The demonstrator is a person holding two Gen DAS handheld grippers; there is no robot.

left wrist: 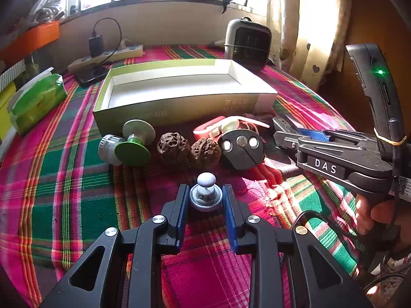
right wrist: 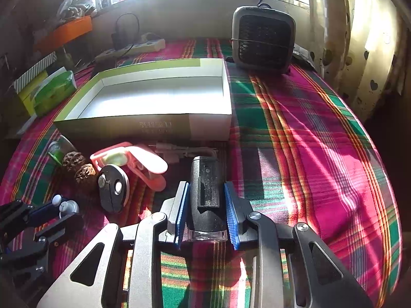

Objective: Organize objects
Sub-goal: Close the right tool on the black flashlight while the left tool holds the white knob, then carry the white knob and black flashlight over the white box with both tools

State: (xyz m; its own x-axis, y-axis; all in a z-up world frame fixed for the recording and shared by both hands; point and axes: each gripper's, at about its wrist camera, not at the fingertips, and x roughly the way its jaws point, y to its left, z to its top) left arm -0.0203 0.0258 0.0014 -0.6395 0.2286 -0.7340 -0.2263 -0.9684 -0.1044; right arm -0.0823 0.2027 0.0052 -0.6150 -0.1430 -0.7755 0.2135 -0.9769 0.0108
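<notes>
Your plaid tablecloth (left wrist: pixel 64 179) carries everything, and the biggest thing on it is the open cardboard box (left wrist: pixel 179 107), white inside and bare, sitting toward the table's far edge. Behind its right corner stands the grey heater (right wrist: pixel 263 38), and off the left edge lies a green tissue pack (left wrist: pixel 38 100), with a power strip (left wrist: pixel 108 56) at the far edge. Along the box's near wall you have a row of small things: a green spool (left wrist: pixel 133 138) on the left, two walnuts (left wrist: pixel 190 148) touching each other, a black disc-shaped gadget (left wrist: pixel 241 148), and a pink clip (right wrist: pixel 133 164) just behind it. Your right gripper (right wrist: pixel 206 187) sits at the row's right end with a black rectangular device (right wrist: pixel 206 195) between its blue pads; the pads lie close against both sides, though you cannot tell from this view whether they are actually pressing it. The left wrist view shows that gripper only from the side, its fingertips mostly hidden. Your left gripper (left wrist: pixel 205 192) is nearer the table's front edge, its jaws narrowly parted around a small grey knob with a ball top (left wrist: pixel 205 192), pads just beside its base. The right wrist view shows that knob small, at far left.
</notes>
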